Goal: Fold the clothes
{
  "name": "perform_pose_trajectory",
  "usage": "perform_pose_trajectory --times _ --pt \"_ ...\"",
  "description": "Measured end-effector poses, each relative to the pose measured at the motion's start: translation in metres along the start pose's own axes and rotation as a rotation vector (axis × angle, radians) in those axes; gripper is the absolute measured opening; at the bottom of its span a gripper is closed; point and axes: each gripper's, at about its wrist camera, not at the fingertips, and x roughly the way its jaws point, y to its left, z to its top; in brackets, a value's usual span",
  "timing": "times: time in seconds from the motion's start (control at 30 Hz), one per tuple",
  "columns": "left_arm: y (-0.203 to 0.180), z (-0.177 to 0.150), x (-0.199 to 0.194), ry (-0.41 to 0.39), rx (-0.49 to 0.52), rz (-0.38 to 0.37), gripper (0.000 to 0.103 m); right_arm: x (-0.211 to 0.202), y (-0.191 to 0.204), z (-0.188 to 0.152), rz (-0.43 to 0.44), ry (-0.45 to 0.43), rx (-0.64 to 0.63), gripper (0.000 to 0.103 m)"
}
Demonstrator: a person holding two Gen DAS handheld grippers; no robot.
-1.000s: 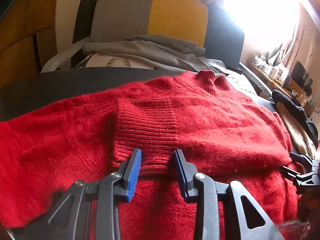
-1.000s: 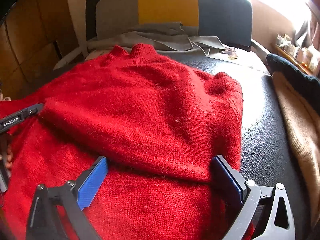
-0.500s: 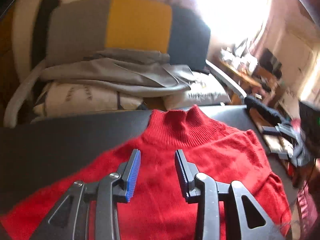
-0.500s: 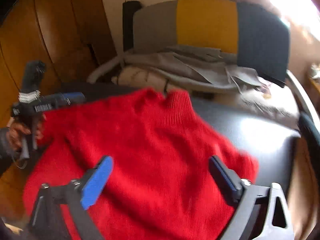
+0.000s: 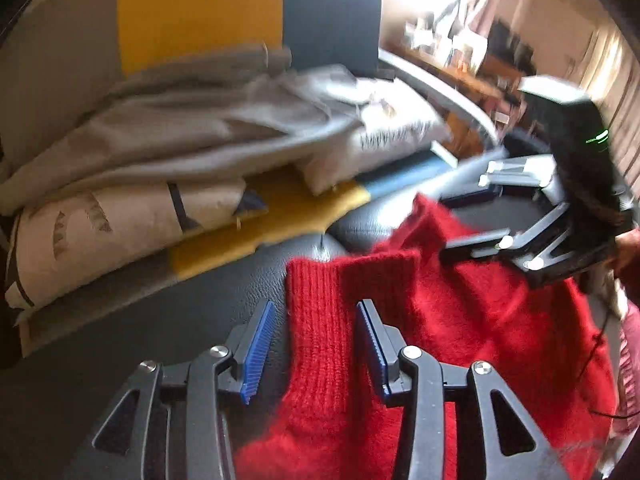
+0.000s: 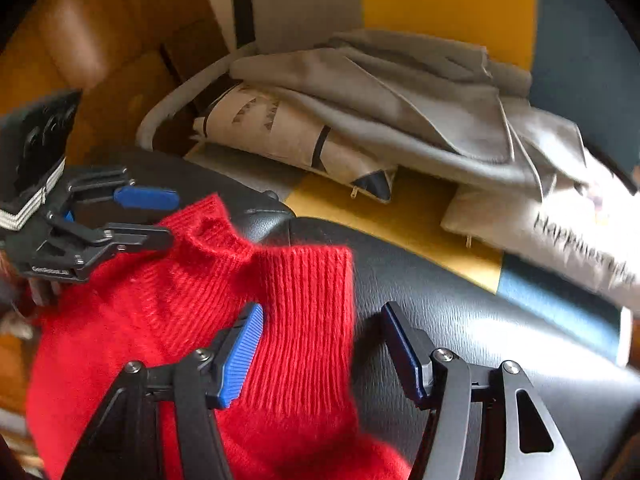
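Sweater (image 5: 460, 320) is the thing to place everything by: it is lying red and rumpled on the black leather seat (image 5: 160, 320), its ribbed collar turned toward the cushions. Your left gripper (image 5: 316, 344) is hanging over the collar's left part, and its jaws have just been opening; the ribbed knit is sitting between the blue pads (image 5: 256, 356), but they are standing clear of it on both sides, so you are pinching nothing there. Your right gripper (image 6: 320, 348) is hovering over the collar's right edge, and its jaws have just been closing; they are still spread, one pad (image 6: 240, 356) lying over the knit and the other over bare leather beside the sweater, so no grip shows. Each gripper is showing in the other's view, at the far side of the collar. Beyond the sweater, a pile of grey clothes (image 6: 400, 112) is resting on printed cushions (image 5: 100, 232) against a grey, yellow and dark chair back (image 5: 200, 8).
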Motion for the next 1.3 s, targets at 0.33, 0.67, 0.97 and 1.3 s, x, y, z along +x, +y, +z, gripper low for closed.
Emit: perform_pose_trajectory --times 0.33,0.67,0.97,1.3 --pt "-0.022 -0.016 -0.054 -0.175 -0.049 -0.039 0.005 -0.040 0.021 -0.007 0.094 -0.120 0.044 0.013" --pt "-0.076 -0.092 -0.117 -0.243 -0.002 -0.059 0.006 -0.107 0.068 -0.085 0.125 -0.204 0.055 0.013" --pt "-0.055 -0.148 -0.132 -0.202 -0.169 -0.043 0.013 -0.118 0.087 -0.142 0.094 -0.111 0.064 0.021" --pt "-0.106 -0.104 -0.089 -0.145 -0.075 -0.031 0.019 -0.092 0.107 -0.103 -0.007 -0.128 0.088 0.022"
